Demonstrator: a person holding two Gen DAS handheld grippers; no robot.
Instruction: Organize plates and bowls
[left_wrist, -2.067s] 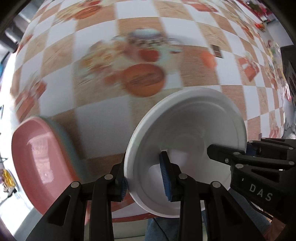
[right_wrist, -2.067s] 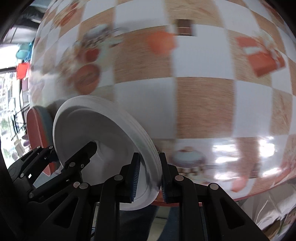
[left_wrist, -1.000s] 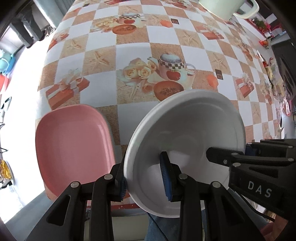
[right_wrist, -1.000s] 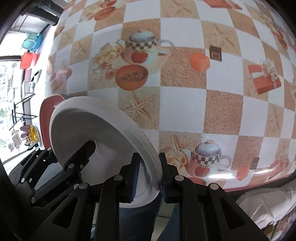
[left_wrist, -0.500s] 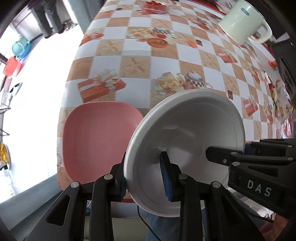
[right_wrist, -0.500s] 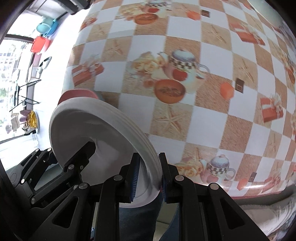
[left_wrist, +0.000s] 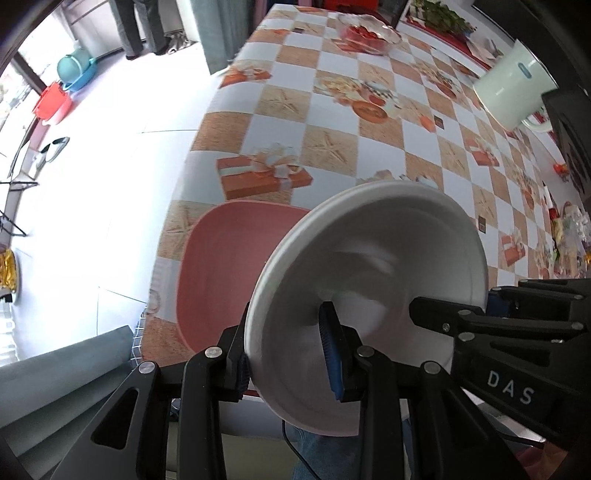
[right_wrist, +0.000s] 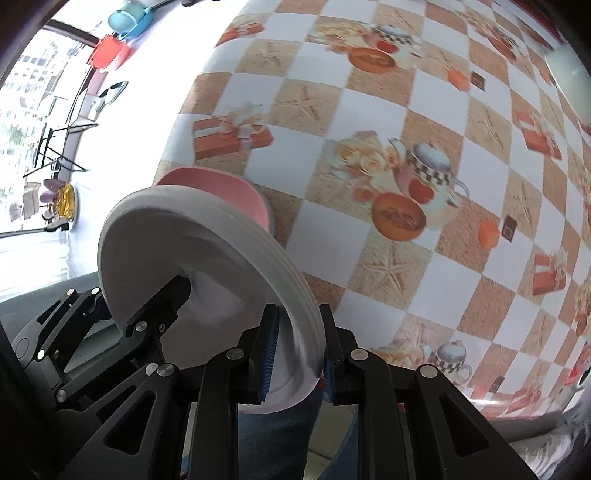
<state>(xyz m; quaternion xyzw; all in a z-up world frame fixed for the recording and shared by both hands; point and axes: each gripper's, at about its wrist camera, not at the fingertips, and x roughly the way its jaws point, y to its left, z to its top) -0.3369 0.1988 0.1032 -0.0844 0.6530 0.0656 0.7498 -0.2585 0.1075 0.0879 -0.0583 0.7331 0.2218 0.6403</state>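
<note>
- my left tool and right tool each clamp opposite rims of the white bowl, holding it tilted above the surface edge.
- the pink plate lies just beside it on the near corner.

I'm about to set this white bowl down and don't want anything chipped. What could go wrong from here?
1. Both tongs, left and right, pinch only the rim of the white bowl, which hangs in the air; if either set lets go unevenly, it may swing or slip.
2. The pink plate sits at the table's near corner; lowering the bowl carelessly might knock its rim or nudge it toward the edge.
</note>
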